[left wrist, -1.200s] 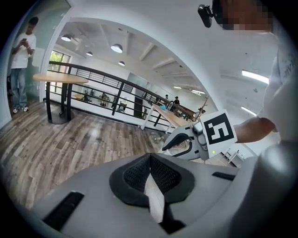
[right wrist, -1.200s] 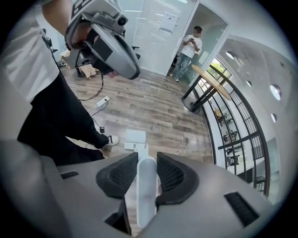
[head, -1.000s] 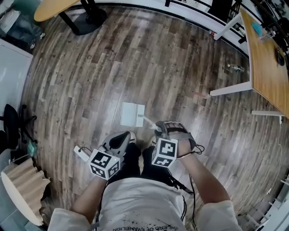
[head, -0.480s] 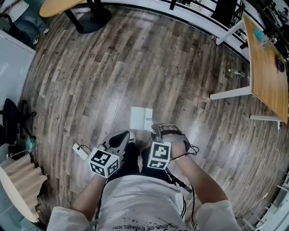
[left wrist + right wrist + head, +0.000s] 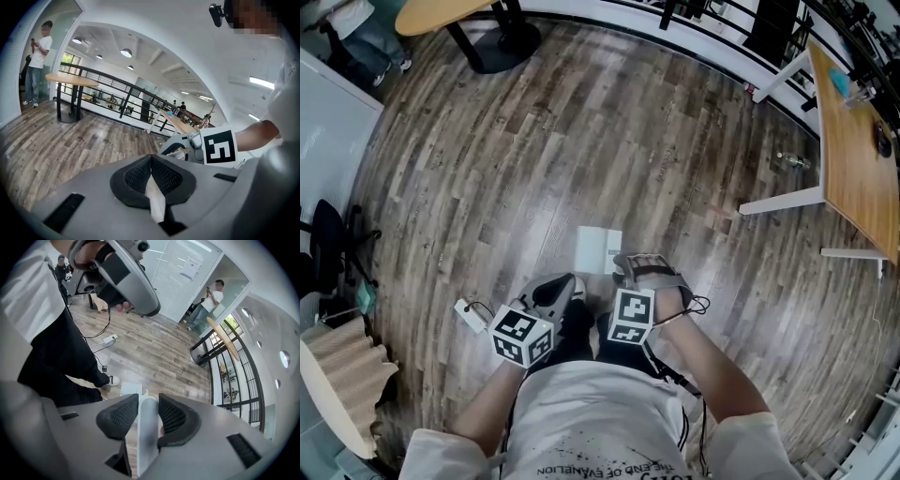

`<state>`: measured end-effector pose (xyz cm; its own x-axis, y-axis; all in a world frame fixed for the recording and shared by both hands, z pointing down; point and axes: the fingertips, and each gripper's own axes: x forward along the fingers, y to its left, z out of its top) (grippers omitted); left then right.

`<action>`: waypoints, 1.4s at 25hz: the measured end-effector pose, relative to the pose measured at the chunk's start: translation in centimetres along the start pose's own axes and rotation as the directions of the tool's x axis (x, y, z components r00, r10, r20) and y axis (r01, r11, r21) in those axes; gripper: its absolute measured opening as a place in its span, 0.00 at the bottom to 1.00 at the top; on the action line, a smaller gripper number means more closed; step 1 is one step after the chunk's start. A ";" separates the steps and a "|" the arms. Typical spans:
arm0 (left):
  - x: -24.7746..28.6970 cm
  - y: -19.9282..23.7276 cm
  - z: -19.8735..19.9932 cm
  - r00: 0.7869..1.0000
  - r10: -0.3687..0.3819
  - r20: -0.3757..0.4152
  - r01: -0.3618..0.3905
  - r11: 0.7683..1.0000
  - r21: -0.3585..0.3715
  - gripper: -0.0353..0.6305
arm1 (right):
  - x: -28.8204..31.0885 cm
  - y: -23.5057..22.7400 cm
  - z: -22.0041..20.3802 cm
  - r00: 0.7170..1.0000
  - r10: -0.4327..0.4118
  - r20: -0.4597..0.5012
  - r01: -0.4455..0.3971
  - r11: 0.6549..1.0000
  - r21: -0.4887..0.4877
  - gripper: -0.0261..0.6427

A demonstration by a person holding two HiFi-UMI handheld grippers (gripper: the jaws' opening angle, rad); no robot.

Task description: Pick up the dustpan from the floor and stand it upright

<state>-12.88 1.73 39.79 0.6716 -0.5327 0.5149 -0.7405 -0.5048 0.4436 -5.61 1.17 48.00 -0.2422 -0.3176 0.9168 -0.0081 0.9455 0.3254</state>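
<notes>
The white dustpan (image 5: pixel 598 251) is low over the wood floor just ahead of the person's feet. Its pan (image 5: pixel 131 389) shows beyond the jaws in the right gripper view. My right gripper (image 5: pixel 624 266) points steeply down and is shut on the dustpan's white handle (image 5: pixel 147 427). Its jaws have just been opening a little, and the handle still fills the space between the pads. My left gripper (image 5: pixel 570 281) hovers beside it to the left, off the dustpan. Its pads (image 5: pixel 164 176) meet with nothing between them.
A white power adapter (image 5: pixel 471 317) with its cable lies by the left foot. White table legs (image 5: pixel 778 197) and a wooden tabletop (image 5: pixel 853 141) stand at the right, with a small bottle (image 5: pixel 792 161) on the floor. A round table base (image 5: pixel 511 42) is far off. A black chair (image 5: pixel 323 248) stands left.
The right gripper with the handle has shifted slightly left and rolled a little. The white pan now lies closer under it. The left gripper has hardly moved.
</notes>
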 end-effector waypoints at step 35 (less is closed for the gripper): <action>-1.5 -2.3 5.0 0.998 0.050 0.024 -0.053 0.987 0.151 0.09 | -10.2 -5.1 -0.4 0.933 -0.169 0.316 -0.103 0.717 0.689 0.32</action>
<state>-12.02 0.29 34.29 0.6343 -0.5736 0.5183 -0.7629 -0.5729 0.2996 -2.66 -0.47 37.05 -0.5315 -0.4341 0.7274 -0.6495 0.7601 -0.0210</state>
